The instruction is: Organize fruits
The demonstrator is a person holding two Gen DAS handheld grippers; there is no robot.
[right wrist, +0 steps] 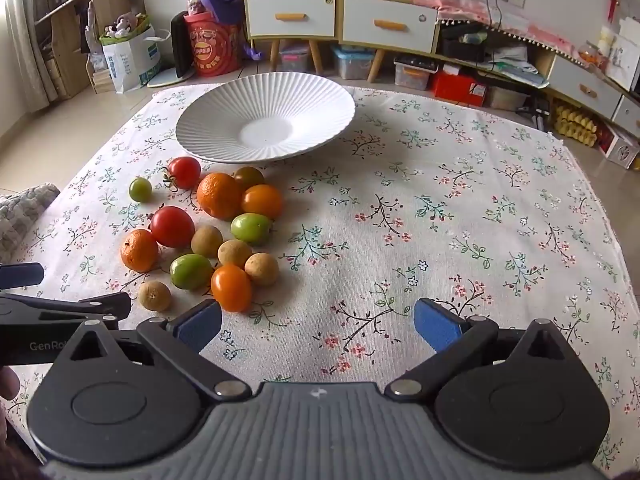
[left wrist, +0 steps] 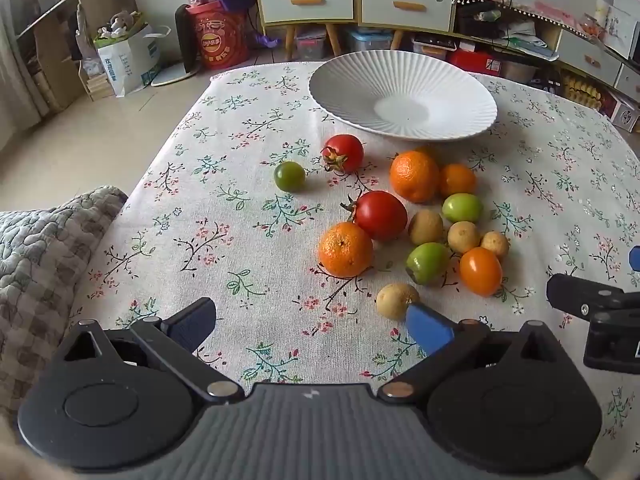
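- The left gripper [right wrist: 24,300], seen at the edge of the right wrist view, bears the partly cut-off white lettering "GenRo" on its black body.
- A red bag [left wrist: 218,40] on the floor behind the table shows a round logo; its writing is too small to read.
- The fruits [left wrist: 400,224] lie loose in a cluster on the floral tablecloth [left wrist: 240,200], just in front of the plate: red tomatoes, oranges, green and tan small fruits.
- The white ribbed plate [left wrist: 460,92] holds nothing.
- Left gripper: jaws wide apart, nothing between them; a tan fruit [left wrist: 396,300] sits just beside its right pad.
- The right gripper [right wrist: 316,324] hangs over bare cloth, jaws spread wide.
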